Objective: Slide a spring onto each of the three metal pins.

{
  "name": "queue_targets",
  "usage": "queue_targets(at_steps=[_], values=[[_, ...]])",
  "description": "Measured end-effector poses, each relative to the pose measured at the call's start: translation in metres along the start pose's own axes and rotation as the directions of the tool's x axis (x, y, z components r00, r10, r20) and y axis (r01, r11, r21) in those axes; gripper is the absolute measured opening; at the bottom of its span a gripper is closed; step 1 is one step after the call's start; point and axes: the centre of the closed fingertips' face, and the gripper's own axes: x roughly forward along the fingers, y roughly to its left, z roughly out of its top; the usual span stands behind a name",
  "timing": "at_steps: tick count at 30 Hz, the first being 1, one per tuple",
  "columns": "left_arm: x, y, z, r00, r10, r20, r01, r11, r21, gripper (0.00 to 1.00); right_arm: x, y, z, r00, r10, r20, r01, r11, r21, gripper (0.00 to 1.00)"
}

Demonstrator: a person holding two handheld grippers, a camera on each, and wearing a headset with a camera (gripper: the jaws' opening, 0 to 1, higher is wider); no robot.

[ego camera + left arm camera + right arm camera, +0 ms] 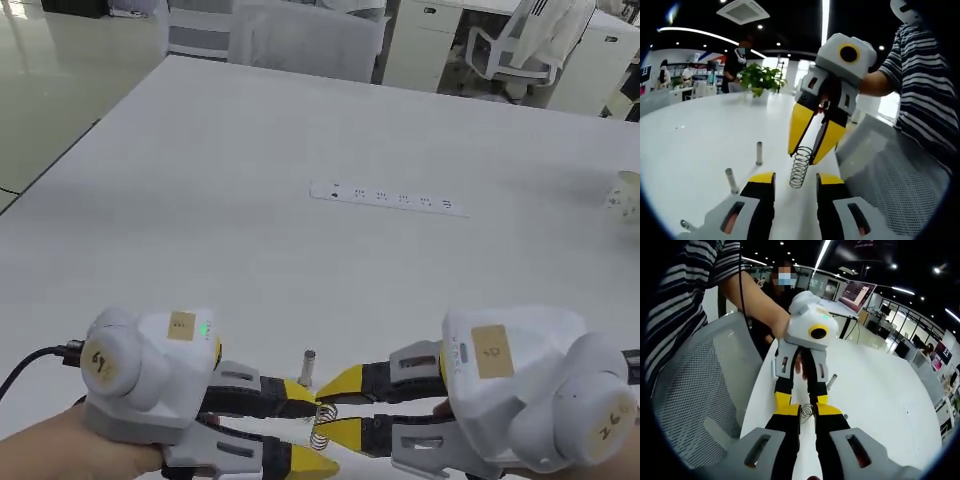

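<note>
A small steel spring [322,425] hangs upright between the yellow tips of my right gripper [332,409], which is shut on its upper coils [801,159]. My left gripper [796,179] faces it nose to nose, open, with its yellow tips on either side of the spring's lower end. The right gripper view has the spring [806,412] pinched between its own jaws [806,411], with the left gripper [802,400] just beyond. One metal pin [308,366] stands upright on the white table behind the tips. Two upright pins [759,153] [731,180] stand left of the spring, and a third piece [685,225] lies at the edge.
A white power strip [388,197] lies in the middle of the white table [200,200]. A grey mesh chair [700,390] sits at the table's near edge by the person's striped shirt [920,75]. Office chairs stand beyond the far edge.
</note>
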Motion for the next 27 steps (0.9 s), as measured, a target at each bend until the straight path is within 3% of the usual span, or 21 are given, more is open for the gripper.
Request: queue_targets(at_steps=[14, 27], values=[[-0.015, 0.003, -0.003, 0.9984, 0.056, 0.012, -0.055, 0.998, -0.034, 0.40, 0.003, 0.000, -0.003, 1.0000, -0.007, -0.005, 0.007, 1.000, -0.002, 0.08], [-0.035, 0.009, -0.011, 0.9929, 0.118, 0.011, -0.117, 0.990, -0.074, 0.47, 0.000, -0.005, -0.007, 0.9990, -0.042, -0.015, 0.042, 0.999, 0.003, 0.08]])
